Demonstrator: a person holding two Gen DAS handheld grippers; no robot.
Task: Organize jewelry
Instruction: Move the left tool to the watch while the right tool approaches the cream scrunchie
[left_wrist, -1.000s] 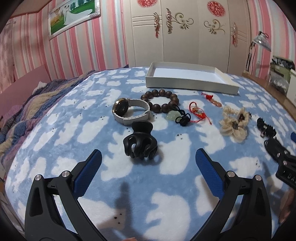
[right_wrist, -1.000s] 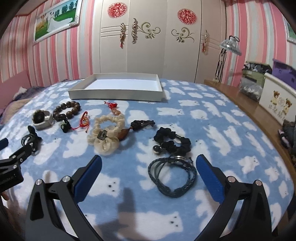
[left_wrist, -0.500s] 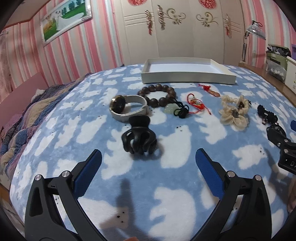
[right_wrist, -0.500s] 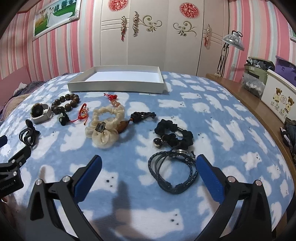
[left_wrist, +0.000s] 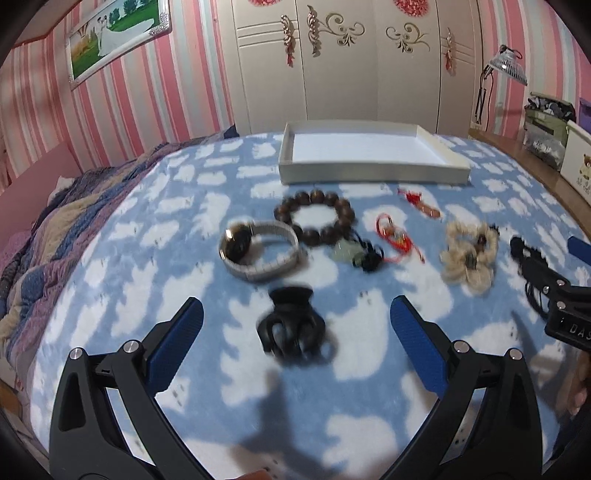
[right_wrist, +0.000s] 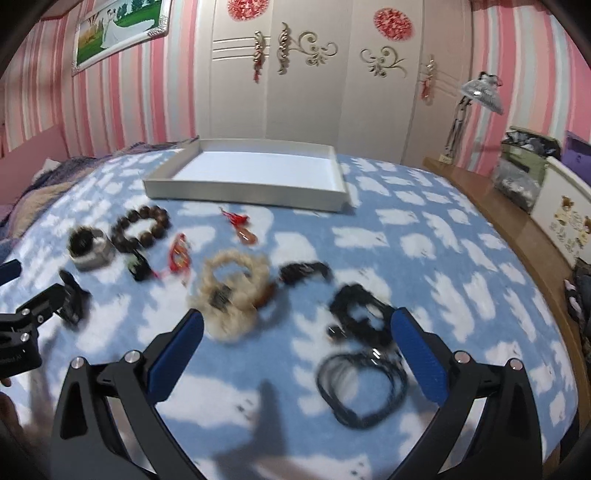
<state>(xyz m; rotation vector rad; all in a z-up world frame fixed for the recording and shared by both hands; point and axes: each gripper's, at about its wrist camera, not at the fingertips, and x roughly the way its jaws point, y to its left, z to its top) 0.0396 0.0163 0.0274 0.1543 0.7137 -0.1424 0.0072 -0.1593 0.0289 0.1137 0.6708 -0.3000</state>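
Note:
Jewelry lies on a blue cloud-print blanket. In the left wrist view my left gripper is open around a black claw hair clip, not touching it. Beyond lie a watch, a brown bead bracelet, a jade charm, a red cord charm and a cream scrunchie. An empty white tray stands at the back. In the right wrist view my right gripper is open and empty; the cream scrunchie lies near its left finger, a black scrunchie and a dark braided cord bracelet by its right.
A wooden side table with boxes and a lamp runs along the right of the bed. A striped knit blanket lies at the left. White wardrobe doors stand behind the tray.
Both grippers have moved forward and closer to the blanket, so the items look larger. The right gripper has swung left, bringing the cream scrunchie nearer its left finger. Both stay open.

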